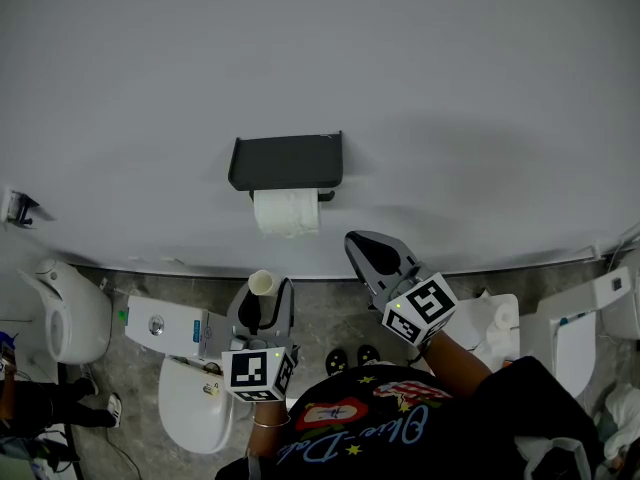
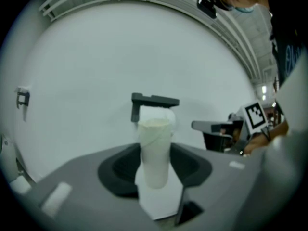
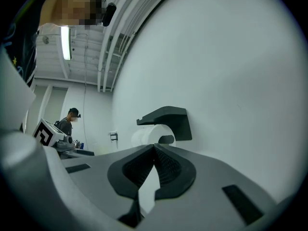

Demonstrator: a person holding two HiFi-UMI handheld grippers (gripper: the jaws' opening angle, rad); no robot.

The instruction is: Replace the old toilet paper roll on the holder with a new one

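A black wall holder point(image 1: 287, 160) carries a white toilet paper roll point(image 1: 287, 212) with a sheet hanging down. My left gripper point(image 1: 262, 306) is below it, shut on an upright pale cardboard tube point(image 1: 262, 284). In the left gripper view the tube point(image 2: 155, 150) stands between the jaws and hides most of the roll under the holder point(image 2: 155, 100). My right gripper point(image 1: 358, 245) is at the roll's lower right, apart from it, shut and empty. In the right gripper view its jaws point(image 3: 155, 150) meet in front of the roll point(image 3: 148, 136) and holder point(image 3: 169, 115).
A white toilet point(image 1: 195, 400) with its cistern point(image 1: 165, 326) stands below the left gripper. More toilets sit at the far left point(image 1: 70, 313) and right point(image 1: 580, 333). White rolls point(image 1: 497, 318) lie beside the right hand. A small wall hook point(image 1: 18, 208) is at the left.
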